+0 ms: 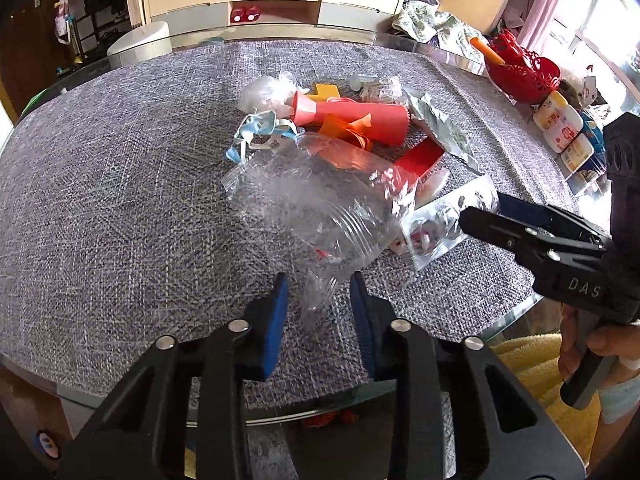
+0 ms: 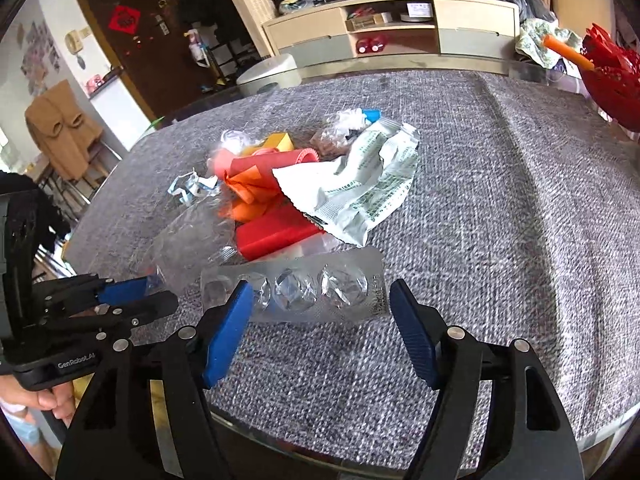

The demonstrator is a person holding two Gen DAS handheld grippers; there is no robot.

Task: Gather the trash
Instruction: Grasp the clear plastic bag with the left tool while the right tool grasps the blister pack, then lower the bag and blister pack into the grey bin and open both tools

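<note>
Trash lies heaped near the middle of the round table under its grey woven cloth (image 2: 500,208), and we take the red rolled paper tube (image 1: 360,120) as our landmark for the rest. Just in front of the tube, towards us, sprawls a crumpled clear plastic bag (image 1: 316,208). Beside the bag, on our right, lies a silver blister pack with emptied pockets (image 2: 296,288). To the right of the tube sits a creased white-and-green foil sachet (image 2: 368,184), and to its left a tangle of pale blue and white ribbon (image 1: 256,132). Everything is bunched together, presumably so that we can pick it off piece by piece.

Our left gripper (image 1: 318,312) has its blue pads narrowed around the near tail of the clear bag. The film runs between them, but it is so transparent that we cannot say for sure whether the pads already pinch it; a slim gap seems to remain. We hold it low and steeply tilted because the bag lies flat on the cloth and only its loose edge offers a hold.

Our right gripper (image 2: 320,320) stands with its fingers wide apart, one at each end of the blister pack, apparently not pressing on it. We judge the wide spread is to straddle the pack's long side before closing.
</note>
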